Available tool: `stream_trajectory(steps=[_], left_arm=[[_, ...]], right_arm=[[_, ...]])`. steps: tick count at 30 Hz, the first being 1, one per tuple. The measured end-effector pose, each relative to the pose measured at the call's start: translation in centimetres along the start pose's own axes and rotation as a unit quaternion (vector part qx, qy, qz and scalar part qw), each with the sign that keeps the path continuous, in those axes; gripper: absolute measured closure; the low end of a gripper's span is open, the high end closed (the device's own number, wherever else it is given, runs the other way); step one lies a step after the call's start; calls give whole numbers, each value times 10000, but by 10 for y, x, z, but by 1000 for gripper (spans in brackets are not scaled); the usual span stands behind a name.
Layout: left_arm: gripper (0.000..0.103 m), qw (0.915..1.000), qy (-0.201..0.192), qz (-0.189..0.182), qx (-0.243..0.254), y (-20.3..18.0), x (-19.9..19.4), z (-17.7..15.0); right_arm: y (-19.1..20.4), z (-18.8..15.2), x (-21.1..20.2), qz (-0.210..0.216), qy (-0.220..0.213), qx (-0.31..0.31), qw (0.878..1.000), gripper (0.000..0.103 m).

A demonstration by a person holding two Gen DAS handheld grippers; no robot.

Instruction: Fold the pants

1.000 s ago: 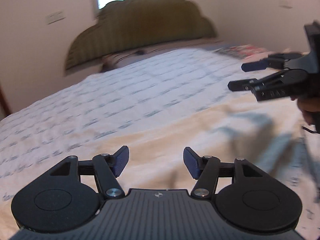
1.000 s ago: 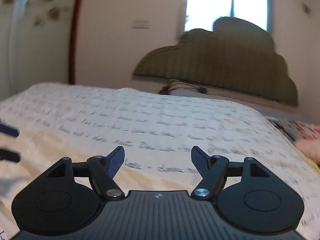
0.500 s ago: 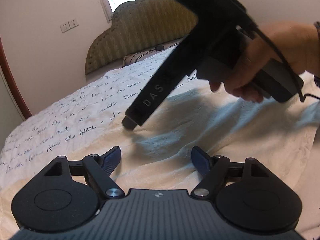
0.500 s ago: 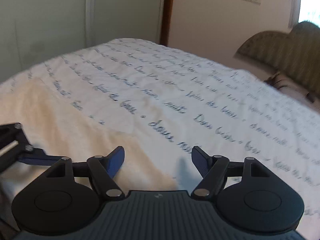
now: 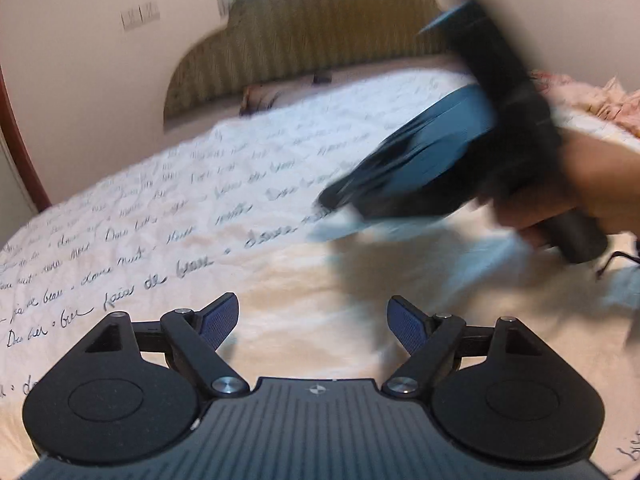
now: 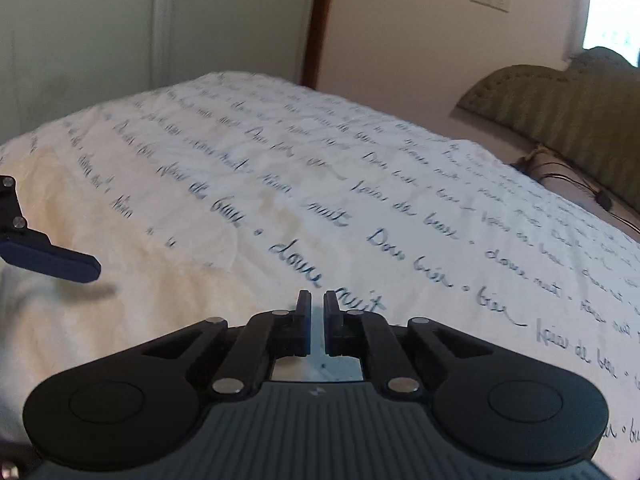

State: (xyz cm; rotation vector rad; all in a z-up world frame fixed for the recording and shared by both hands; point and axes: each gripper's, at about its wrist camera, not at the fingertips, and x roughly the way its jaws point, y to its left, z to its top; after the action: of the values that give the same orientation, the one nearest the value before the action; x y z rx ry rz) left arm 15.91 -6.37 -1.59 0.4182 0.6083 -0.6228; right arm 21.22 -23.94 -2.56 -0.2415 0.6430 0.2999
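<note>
Cream pants (image 5: pixel 320 280) lie spread on the bed (image 6: pixel 360 168). The left gripper (image 5: pixel 314 320) hangs over them, jaws apart; the right gripper (image 6: pixel 317 312) has just snapped closed at their edge, pinching a fold.

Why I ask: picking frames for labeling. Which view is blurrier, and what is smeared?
Left wrist view: the right gripper and the hand holding it are motion-smeared, its shadow soft on the cream pants. Right wrist view: sharper, bedspread lettering mostly readable; window overexposed.
</note>
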Motion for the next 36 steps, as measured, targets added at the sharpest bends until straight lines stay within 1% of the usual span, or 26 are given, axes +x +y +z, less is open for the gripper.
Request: stream_trajectory(steps=[2,3,4,6,8,9,11,12,13,14,15,16,17,18,20,21,23,24,25,26,28,29,30,32,34,36], left_arm=[[21,9992,332,-161,-138,16,14,6],[26,9985,461,-180,-216,20,20,8],[26,9980,551,-197,-256,21,27,9],[26,9974,644,-156,-300,19,41,6],[24,9979,531,36,-356,16,51,4],[21,9979,479,109,-422,15,56,7],[19,9972,414,232,-576,15,65,13],[20,9967,377,346,-633,14,68,16],[22,9960,337,518,-647,14,69,19],[27,9954,294,673,-615,12,67,24],[33,9958,244,682,-568,10,62,29],[35,9963,158,653,-529,7,55,32],[33,9973,28,574,-466,3,45,33],[32,9982,-66,470,-366,-1,37,35],[29,9996,-90,267,-89,-17,25,36],[29,9998,-105,148,21,-25,23,37],[27,9996,-64,-211,159,-42,22,40],[26,9989,42,-443,178,-52,28,43],[26,9978,152,-618,159,-62,35,45],[26,9968,271,-736,127,-71,44,46],[25,9967,418,-678,136,-86,64,48],[23,9976,429,-535,136,-92,76,49],[15,9985,408,-360,98,-95,87,50],[8,9991,397,-93,-142,-97,101,58],[10,9983,472,-24,-351,-97,102,65],[17,9981,393,-14,-463,-99,86,67]], right_arm=[[-17,-3,-22,-155,-274,472,9984,95],[-24,-6,-32,-163,-304,594,9976,93],[-29,-11,-44,-151,-247,597,9978,93],[-33,-22,-61,-117,72,413,9991,93],[-37,-37,-71,129,488,272,9984,93],[-40,-43,-72,211,701,230,9971,93],[-42,-53,-62,145,1031,132,9945,94],[-43,-56,-54,123,1104,125,9937,94],[-45,-57,-46,146,1046,218,9942,93],[-50,-55,-42,125,917,387,9950,93],[-55,-52,-38,-5,799,586,9951,93],[-58,-50,-38,-206,701,650,9952,92],[-60,-48,-41,-378,611,655,9953,92],[-64,-48,-50,-430,494,706,9954,92],[-72,-51,-76,-295,282,820,9958,92],[-75,-55,-90,-237,283,808,9960,91],[-78,-68,-112,-180,471,619,9968,84],[-80,-75,-121,-150,665,492,9965,76],[-82,-83,-127,-117,899,354,9953,70],[-83,-91,-129,-201,1112,190,9934,70],[-91,-107,-121,-555,1506,109,9870,70],[-97,-112,-116,-609,1535,212,9860,70],[-103,-114,-110,-533,1465,400,9870,70],[-113,-114,-99,-533,1225,753,9882,69],[-117,-109,-92,-650,1058,999,9872,61],[-120,-105,-96,-878,962,1220,9839,34]])
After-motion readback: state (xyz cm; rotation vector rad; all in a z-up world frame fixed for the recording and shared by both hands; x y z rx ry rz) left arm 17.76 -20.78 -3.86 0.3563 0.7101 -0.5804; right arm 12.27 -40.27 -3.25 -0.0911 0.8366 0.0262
